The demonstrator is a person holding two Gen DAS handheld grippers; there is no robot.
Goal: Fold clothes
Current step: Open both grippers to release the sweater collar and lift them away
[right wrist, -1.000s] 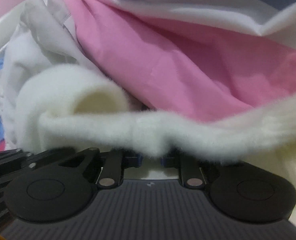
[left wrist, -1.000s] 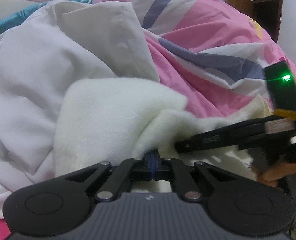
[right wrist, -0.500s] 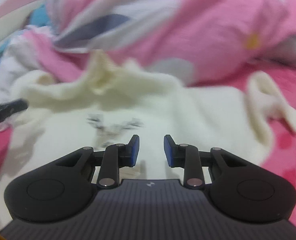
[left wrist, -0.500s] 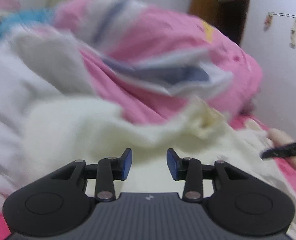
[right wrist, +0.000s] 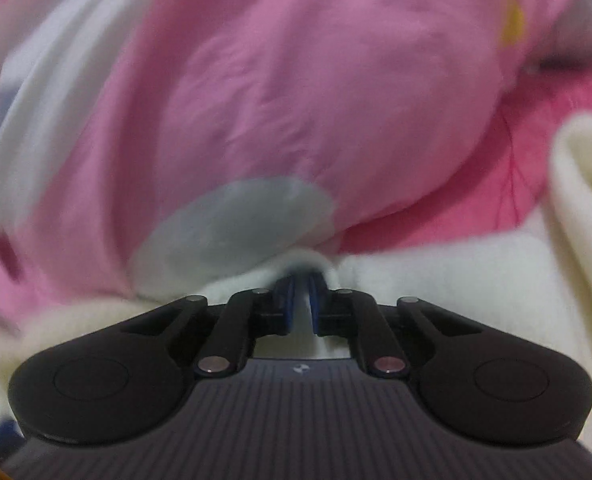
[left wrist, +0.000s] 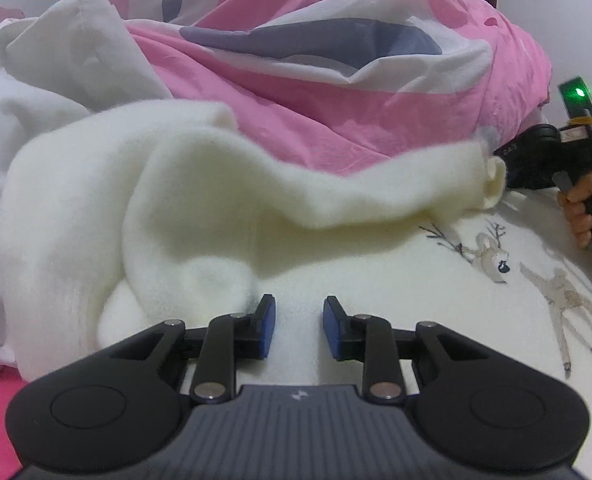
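A pink quilt (left wrist: 335, 80) with white and grey-blue patches is heaped beyond the fingers of both grippers and fills the far half of each view. To the left of the left fingers, bunched white sheets (left wrist: 36, 128) lie against it. A cream fleece garment (left wrist: 224, 208) spreads beneath and ahead of the left gripper (left wrist: 299, 326); one thick fold rises ahead of the fingers and runs off to their right, while the flat part to the right carries a printed deer pattern (left wrist: 491, 256). The left gripper's blue-padded fingers (left wrist: 266, 324) stand spread apart with nothing between them, hovering just over the fleece. At the far right end of the raised fold, the right gripper (right wrist: 300, 300) meets the garment; in its own blurred view the fingers are drawn nearly together, pinching a bunched edge of the fleece that wraps around their tips. More fleece lies on both sides of those fingers, and a rolled cream edge (right wrist: 575, 184) stands to their right.
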